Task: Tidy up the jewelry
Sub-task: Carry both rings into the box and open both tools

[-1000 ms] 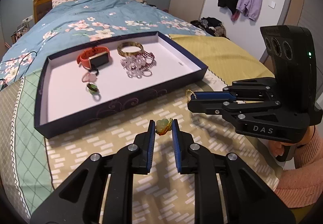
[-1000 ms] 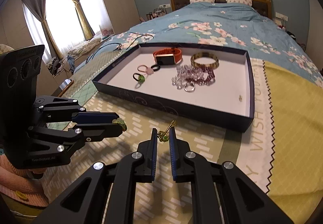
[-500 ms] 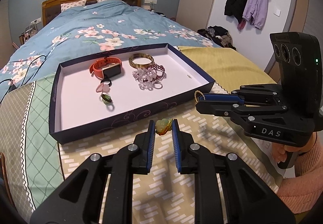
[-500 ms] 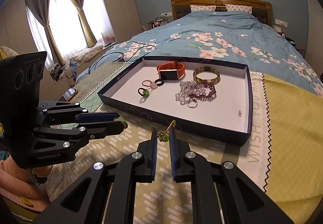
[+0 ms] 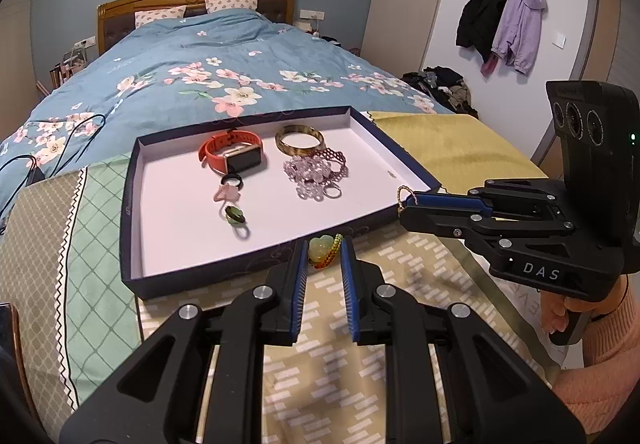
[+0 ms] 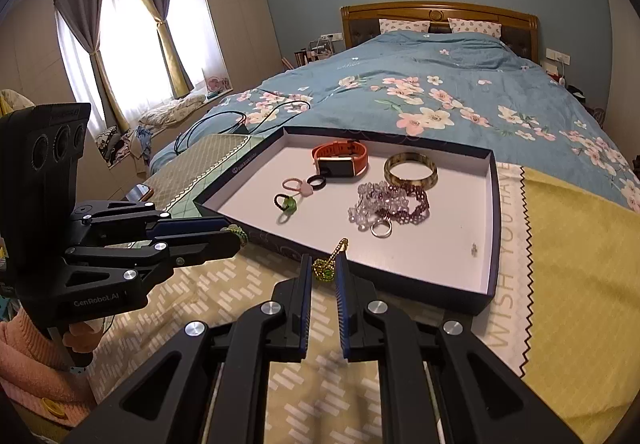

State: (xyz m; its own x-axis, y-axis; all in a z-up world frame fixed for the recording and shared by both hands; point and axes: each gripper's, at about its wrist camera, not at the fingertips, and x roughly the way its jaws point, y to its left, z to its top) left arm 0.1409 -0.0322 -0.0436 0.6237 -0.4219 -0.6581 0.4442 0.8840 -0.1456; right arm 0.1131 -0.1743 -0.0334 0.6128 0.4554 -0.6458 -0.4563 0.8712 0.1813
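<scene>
The left gripper (image 5: 324,258) is pinching the green stone end of a beaded bracelet (image 5: 322,251), and the right gripper (image 6: 323,272) is pinching its gold end. Both are holding it up just in front of the dark blue tray (image 5: 132,180) on the bed. A red watch (image 5: 234,154), a gold bangle (image 5: 299,139), rings and bead bracelets are lying inside the tray

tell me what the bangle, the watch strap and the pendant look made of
Bangle: glossy mottled amber, perhaps resin or horn. Watch strap: matte orange, smooth and bent, likely silicone. Pendant: pale green, translucent, waxy shine, jade-like stone or glass.
</scene>
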